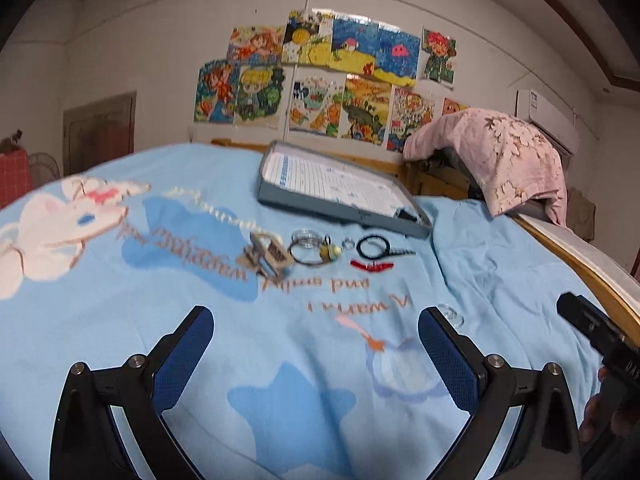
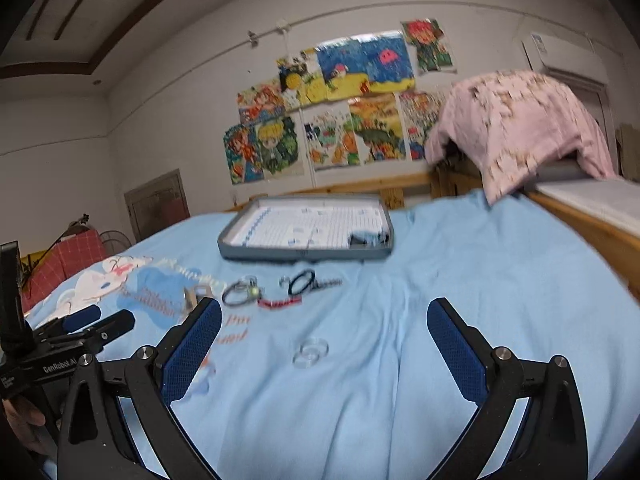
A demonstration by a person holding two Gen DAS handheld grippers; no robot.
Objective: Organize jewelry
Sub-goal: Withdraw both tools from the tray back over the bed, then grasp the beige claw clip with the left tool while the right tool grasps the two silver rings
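Both tongs are hanging spread wide over the blue bedspread (image 2: 460, 272), the left tongs (image 1: 316, 340) and the right tongs (image 2: 324, 336) each gripping nothing, with the padded fingers (image 1: 182, 354) well apart.

The jewelry is lying in a loose row running left to right across the middle of the bed, just on the near side of the open grey case (image 2: 306, 228). From left to right it is showing as a tan padlock-like charm (image 1: 266, 254), a thin dark bangle (image 1: 310, 254) with a small yellow-green bead (image 1: 332, 254) at its right edge, a black cord loop (image 1: 374, 248) whose tail is trailing off to the right, and a red strip (image 1: 372, 266) lying with its long axis left to right. A clear ring (image 2: 310, 352) is sitting alone, nearer, roughly between the right tongs.

All of it is looking light and small. The bangle is probably stiff and slippery, so pinching across its rim should be holding best. The cord and red strip seem limp and would likely be drooping; taking them mid-length is safer. The soft bedspread will be yielding under any press.
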